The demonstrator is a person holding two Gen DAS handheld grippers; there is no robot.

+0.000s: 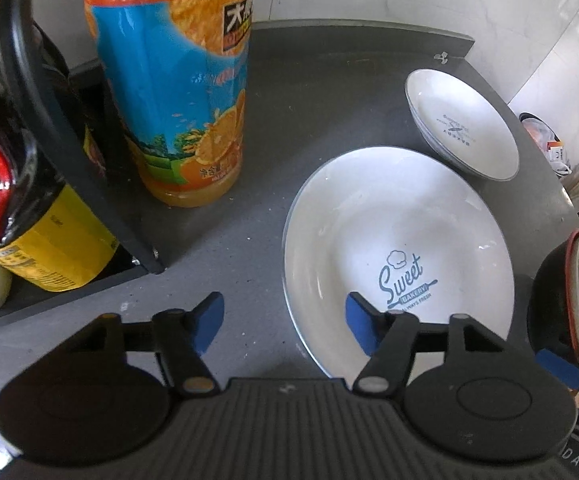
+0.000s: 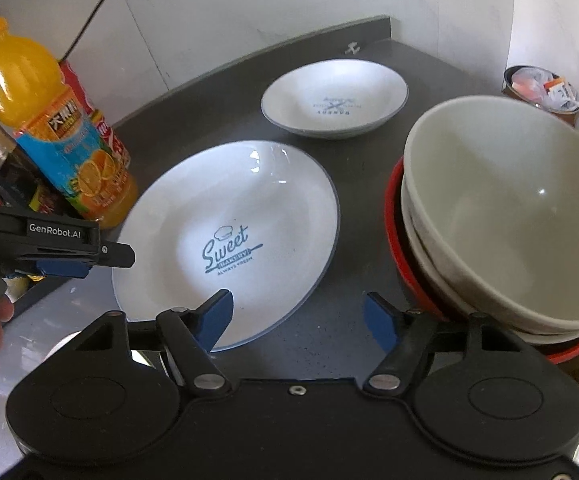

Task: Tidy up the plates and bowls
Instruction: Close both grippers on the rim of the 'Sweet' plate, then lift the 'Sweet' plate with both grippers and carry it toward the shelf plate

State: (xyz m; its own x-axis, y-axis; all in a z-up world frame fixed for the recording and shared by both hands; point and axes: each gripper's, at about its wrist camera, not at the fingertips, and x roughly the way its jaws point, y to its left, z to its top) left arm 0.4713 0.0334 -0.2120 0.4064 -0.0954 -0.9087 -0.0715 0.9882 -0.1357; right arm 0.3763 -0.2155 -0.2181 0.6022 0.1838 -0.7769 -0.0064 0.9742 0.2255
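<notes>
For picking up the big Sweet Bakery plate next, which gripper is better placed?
Probably the left gripper: its open jaws straddle the large plate's near rim. The right gripper, also open, sits between that plate and the stacked bowls.

Dark grey countertop (image 2: 353, 208), matte and lightly speckled, with a raised lip along the back edge where it meets a pale wall. Resting directly on it: one large white plate (image 2: 225, 240) with a thin grey rim and blue "Sweet Bakery" print, lying flat near the front; one smaller white plate (image 2: 333, 98) of the same style, behind it and apart from it, near the back corner; one stack of bowls (image 2: 501, 216), pale bowls nested in a red-rimmed one, just beside the large plate's right edge; one orange juice bottle (image 1: 173, 92), upright, blue-and-orange label, left of the large plate.
</notes>
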